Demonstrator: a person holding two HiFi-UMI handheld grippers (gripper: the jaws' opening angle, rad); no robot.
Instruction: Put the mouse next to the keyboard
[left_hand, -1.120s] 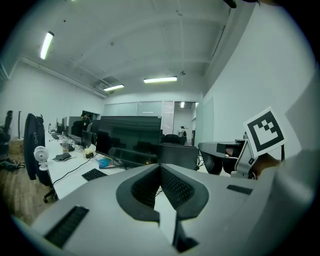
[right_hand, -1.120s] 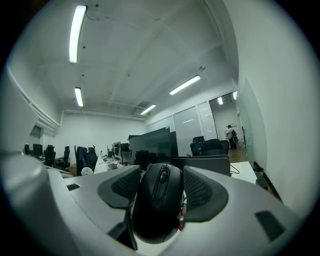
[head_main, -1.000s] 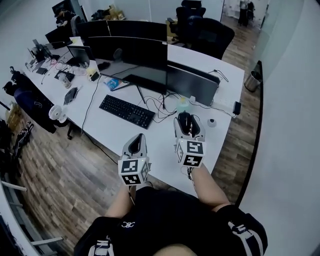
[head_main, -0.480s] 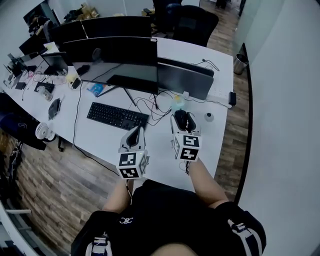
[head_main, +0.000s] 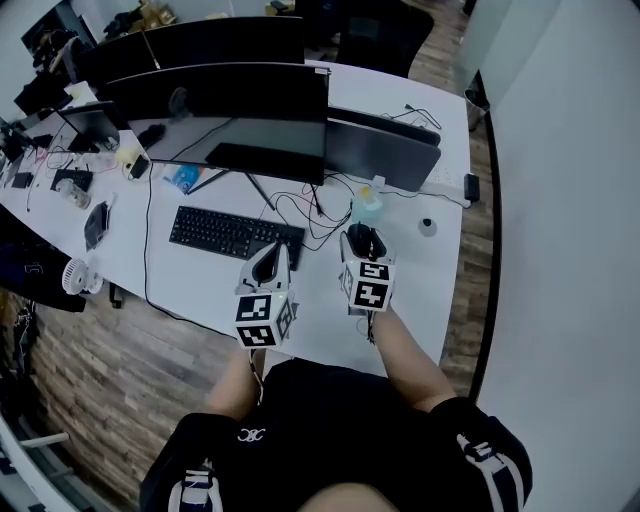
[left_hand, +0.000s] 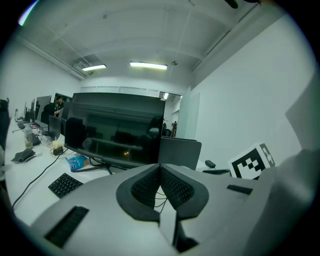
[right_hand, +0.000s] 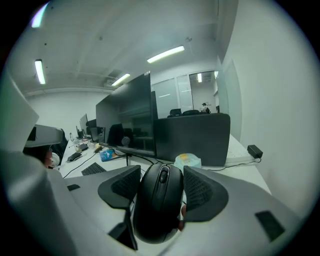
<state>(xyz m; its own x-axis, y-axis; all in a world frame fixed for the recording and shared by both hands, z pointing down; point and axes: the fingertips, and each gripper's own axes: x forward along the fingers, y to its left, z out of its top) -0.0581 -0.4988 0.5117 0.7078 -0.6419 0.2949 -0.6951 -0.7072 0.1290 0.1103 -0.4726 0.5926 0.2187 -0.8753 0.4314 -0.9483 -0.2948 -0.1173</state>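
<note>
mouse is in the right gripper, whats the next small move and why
Probably shift the right hand-held gripper a little to the left and lower it to the white desk. Its jaws clamp the black computer mouse, and it sits just right of the black keyboard, with a gap of desk between them.

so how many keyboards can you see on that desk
1: the black keyboard lies on the white desk in front of the big monitor, its right end by the left claw. More may sit hidden behind the monitor.
</note>
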